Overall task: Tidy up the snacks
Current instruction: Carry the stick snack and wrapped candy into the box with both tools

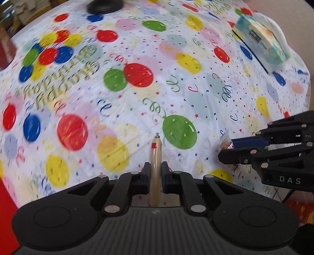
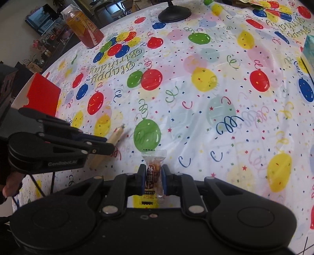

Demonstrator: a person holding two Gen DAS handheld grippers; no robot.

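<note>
The left tongs (image 1: 156,170) are clamped on a slim beige sausage stick (image 1: 155,157) with a red label and a metal clip at its far tip, held just above the desk (image 1: 137,98). The right tongs (image 2: 152,172) pinch a small clear-wrapped candy (image 2: 154,172), brown inside with printed characters. Both tongs point steeply down, side by side over the balloon-print cloth. Farther out stand a red box (image 2: 42,96) at the left edge, an orange-filled jar (image 2: 84,25), a black round base (image 2: 174,11) and a pale blue pack (image 1: 261,39).
</note>
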